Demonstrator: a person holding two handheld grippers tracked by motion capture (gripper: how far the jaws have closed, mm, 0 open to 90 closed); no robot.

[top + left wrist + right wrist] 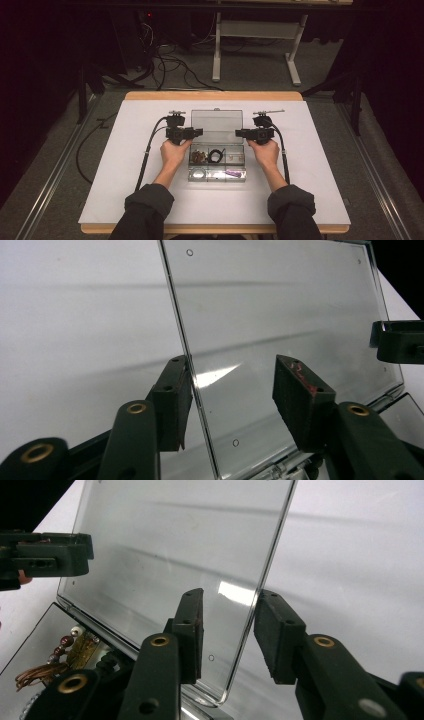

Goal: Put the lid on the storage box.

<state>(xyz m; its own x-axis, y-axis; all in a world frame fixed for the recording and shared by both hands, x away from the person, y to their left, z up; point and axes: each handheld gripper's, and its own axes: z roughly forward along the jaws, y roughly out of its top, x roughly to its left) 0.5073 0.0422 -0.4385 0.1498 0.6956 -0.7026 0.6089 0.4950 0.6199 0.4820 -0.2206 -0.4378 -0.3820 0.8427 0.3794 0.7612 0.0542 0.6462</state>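
Note:
A clear plastic compartment box (190, 167) sits mid-table with its lid (217, 124) swung up and back. My left gripper (198, 133) reaches in from the left and straddles the lid's left edge (187, 365). Its pads (172, 400) stand apart and do not squeeze the lid, so it is open (232, 370). From the right, my right gripper (239, 133) straddles the lid's right edge (252, 620). It is open too (231, 597), with small gaps at both pads. The compartments hold a black cord ring (216, 155), brown wire with beads (45, 670) and a purple piece (233, 173).
The box rests on a white mat (125, 165) over a wooden table (210, 95). A cable (146, 155) trails from each gripper down beside the forearms. A white stand (255, 45) and floor cables lie beyond the table's far edge.

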